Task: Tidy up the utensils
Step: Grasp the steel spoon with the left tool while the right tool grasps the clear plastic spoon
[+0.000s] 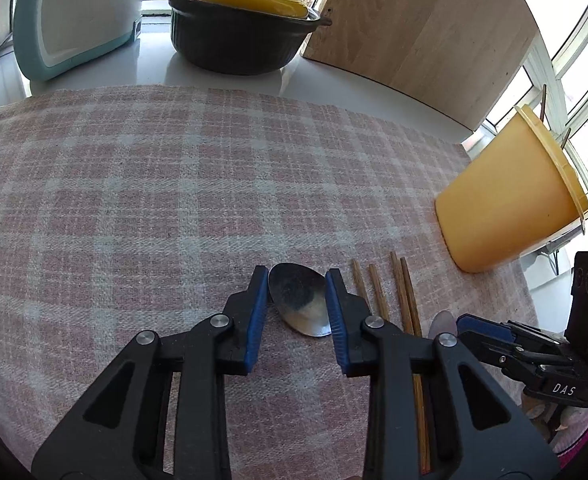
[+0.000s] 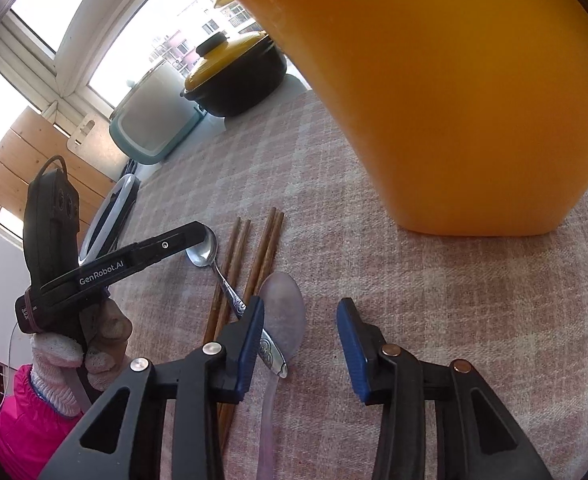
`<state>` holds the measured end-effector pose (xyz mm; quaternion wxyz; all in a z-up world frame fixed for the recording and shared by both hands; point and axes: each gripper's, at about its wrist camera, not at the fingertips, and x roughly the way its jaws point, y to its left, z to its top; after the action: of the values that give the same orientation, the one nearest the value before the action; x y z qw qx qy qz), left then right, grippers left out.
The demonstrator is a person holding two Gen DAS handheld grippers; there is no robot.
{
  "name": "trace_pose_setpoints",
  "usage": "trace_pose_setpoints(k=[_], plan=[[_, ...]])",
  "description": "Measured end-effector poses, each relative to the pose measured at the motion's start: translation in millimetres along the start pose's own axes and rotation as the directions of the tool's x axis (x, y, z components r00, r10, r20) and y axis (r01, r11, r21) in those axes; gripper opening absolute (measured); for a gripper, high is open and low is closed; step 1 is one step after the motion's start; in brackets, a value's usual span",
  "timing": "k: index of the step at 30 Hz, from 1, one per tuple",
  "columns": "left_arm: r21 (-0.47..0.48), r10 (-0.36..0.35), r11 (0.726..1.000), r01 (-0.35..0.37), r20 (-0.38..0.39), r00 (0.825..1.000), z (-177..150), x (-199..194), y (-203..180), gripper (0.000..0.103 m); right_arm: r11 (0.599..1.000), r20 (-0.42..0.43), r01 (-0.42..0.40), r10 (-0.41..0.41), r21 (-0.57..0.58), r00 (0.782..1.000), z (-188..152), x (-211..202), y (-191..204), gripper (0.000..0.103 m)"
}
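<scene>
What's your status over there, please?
Left gripper clamped on shiny steel spoon. Right gripper open over pale translucent plastic spoon. Steel handle lies across brown wooden chopsticks.

Metal spoon (image 1: pixel 300 304): in the left wrist view only its bowl showed between the left gripper (image 1: pixel 297 300) pads; whether the pads pressed it could not be told.
Spoon handle: hidden there behind the gripper body.
Chopsticks (image 1: pixel 408 304): lower lengths ran under the left gripper frame.
Yellow cup (image 2: pixel 446 92): cut off by the top and right edges of the right wrist view; its inside was unseen.
Translucent spoon (image 2: pixel 283 312): pale and faint; its handle ran off the bottom edge.
Sticks in the cup (image 1: pixel 544 100): only tips showed above the rim.
</scene>
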<state>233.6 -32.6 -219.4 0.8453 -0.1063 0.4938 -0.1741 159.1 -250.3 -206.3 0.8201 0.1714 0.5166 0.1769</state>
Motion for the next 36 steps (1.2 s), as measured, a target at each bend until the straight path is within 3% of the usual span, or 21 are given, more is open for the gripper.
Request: trace_pose_setpoints(k=[3,16,21,32,33,36], plan=[[0.032,0.033,0.999,-0.033,0.007,0.999,-2,2,-4,0.011,1.000,-0.003,0.018,-0.018,-0.021,1.000,1,1,4,0.041],[0.070,0.025,0.997,-0.026,0.014,1.000,-6,2,-23,0.007,0.985,-0.008,0.110,-0.112,-0.131,0.994,-3,3,22,0.033],[0.070,0.036,0.997,-0.037,0.018,0.999,-6,0,-26,0.006,0.982,-0.010,0.130,-0.132,-0.136,0.991,-2,4,21,0.020],[0.077,0.044,0.996,-0.046,0.021,0.999,-6,-5,-26,0.006,0.959,-0.065,0.145,-0.166,-0.244,0.984,7,16,37,0.022],[0.075,0.045,0.996,-0.046,0.023,0.999,-7,-6,-25,0.005,0.952,-0.065,0.156,-0.179,-0.262,0.982,7,17,39,0.014],[0.068,0.045,0.997,-0.046,0.026,0.999,-8,-10,-22,0.005,0.940,-0.063,0.166,-0.192,-0.298,0.979,6,17,44,0.006]])
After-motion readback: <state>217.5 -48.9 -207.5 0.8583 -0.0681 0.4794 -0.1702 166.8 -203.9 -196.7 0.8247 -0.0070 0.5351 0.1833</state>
